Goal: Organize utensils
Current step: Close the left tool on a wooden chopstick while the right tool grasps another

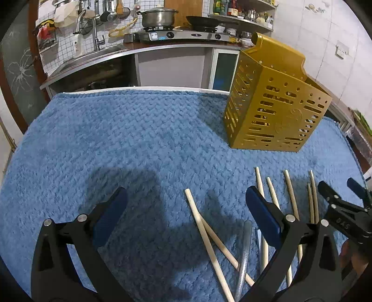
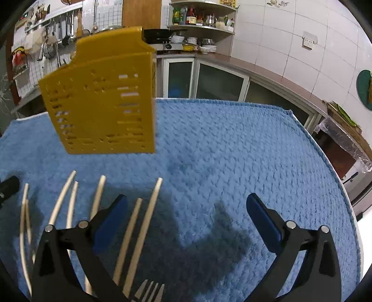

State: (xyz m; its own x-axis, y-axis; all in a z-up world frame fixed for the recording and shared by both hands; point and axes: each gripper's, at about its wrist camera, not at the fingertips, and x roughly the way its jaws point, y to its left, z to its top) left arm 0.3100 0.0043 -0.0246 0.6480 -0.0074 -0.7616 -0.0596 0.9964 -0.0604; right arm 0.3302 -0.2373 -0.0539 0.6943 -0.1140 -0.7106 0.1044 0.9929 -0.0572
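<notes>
A yellow slotted utensil holder [image 1: 274, 102] stands upright on the blue towel [image 1: 121, 139]; it also shows in the right wrist view [image 2: 102, 102]. Several wooden chopsticks [image 1: 204, 234] lie on the towel in front of it, and also show in the right wrist view [image 2: 144, 230]. A metal utensil handle [image 1: 244, 255] lies among them. A fork [image 2: 150, 291] lies at the bottom edge, tines visible. My left gripper [image 1: 186, 213] is open and empty above the chopsticks. My right gripper [image 2: 186, 223] is open and empty just right of them; it also shows in the left wrist view [image 1: 341, 192].
The towel [image 2: 244, 151] covers a table. Behind it runs a kitchen counter with a sink [image 1: 93, 55], a stove with a pot [image 1: 158, 16] and a pan [image 1: 202, 22]. Shelves with bottles [image 2: 200, 18] stand at the back. The table's right edge [image 2: 334, 176] drops off.
</notes>
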